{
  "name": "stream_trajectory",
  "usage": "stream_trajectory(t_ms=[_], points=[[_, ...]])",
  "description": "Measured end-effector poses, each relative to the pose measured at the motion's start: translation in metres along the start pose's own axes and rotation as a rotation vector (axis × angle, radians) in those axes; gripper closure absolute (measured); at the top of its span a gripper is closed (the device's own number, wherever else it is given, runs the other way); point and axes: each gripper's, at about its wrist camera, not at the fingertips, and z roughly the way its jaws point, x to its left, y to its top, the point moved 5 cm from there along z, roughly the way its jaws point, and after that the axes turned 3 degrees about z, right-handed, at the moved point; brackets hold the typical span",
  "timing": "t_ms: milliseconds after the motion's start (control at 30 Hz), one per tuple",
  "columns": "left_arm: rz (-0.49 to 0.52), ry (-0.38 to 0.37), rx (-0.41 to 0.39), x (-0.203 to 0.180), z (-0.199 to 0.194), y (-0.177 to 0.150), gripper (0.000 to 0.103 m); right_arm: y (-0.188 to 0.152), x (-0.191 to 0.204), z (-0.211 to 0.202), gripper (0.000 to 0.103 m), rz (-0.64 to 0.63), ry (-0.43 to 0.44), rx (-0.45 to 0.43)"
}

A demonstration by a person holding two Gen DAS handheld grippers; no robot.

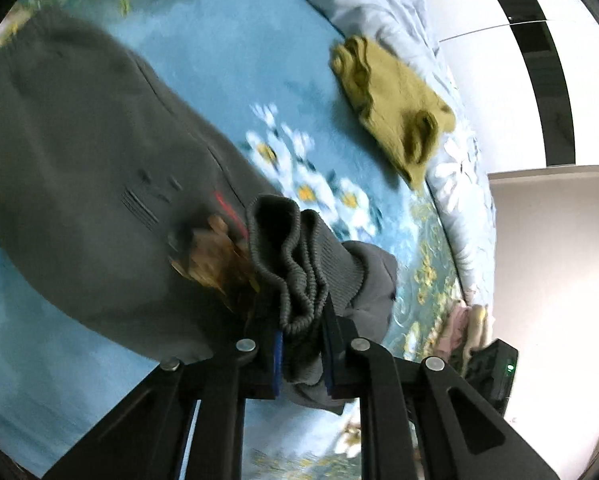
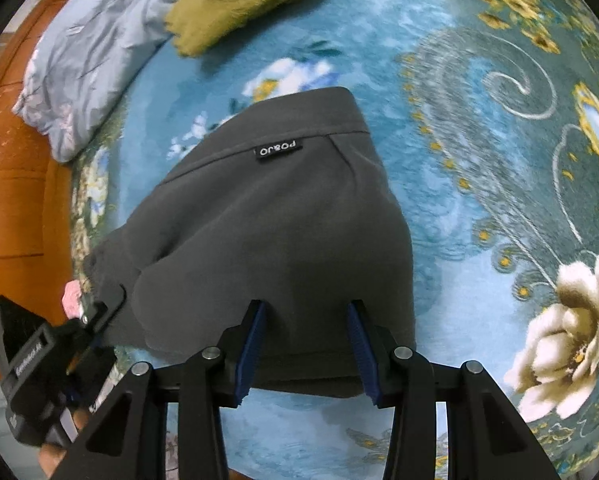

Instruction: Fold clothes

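Note:
A dark grey sweatshirt (image 1: 79, 168) lies spread on a blue floral blanket (image 1: 219, 60). My left gripper (image 1: 301, 344) is shut on its ribbed cuff (image 1: 295, 256), which bunches up between the blue pads. In the right wrist view the same grey garment (image 2: 267, 220) lies folded over with a small black label (image 2: 278, 151). My right gripper (image 2: 305, 340) is open, its fingers standing just above the garment's near edge. The left gripper (image 2: 95, 320) shows at the lower left of that view, at the garment's left side.
A folded olive-green garment (image 1: 395, 104) lies farther off on the blanket (image 2: 479, 160); it also shows in the right wrist view (image 2: 239, 0). A pale grey quilt (image 2: 87, 60) lies along the bed's edge beside a wooden headboard (image 2: 11, 160). Pink cloth (image 1: 463, 328) lies by a white wall.

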Motion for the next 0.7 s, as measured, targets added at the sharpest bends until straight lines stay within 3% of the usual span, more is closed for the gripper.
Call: stream_trajectory(t_ms=[267, 533, 700], points=[[-0.083, 0.087, 0.086, 0.062, 0.026, 0.009, 0.087, -0.004, 0.020, 0.039, 0.057, -0.030, -0.035, 0.043], [-0.111, 0.136, 0.120, 0.064, 0.039, 0.010, 0.082, 0.008, 0.016, 0.071, 0.057, -0.015, -0.092, 0.079], [-0.167, 0.104, 0.110, 0.056, 0.016, 0.002, 0.080, 0.009, 0.024, 0.058, 0.057, -0.016, -0.112, 0.094]])
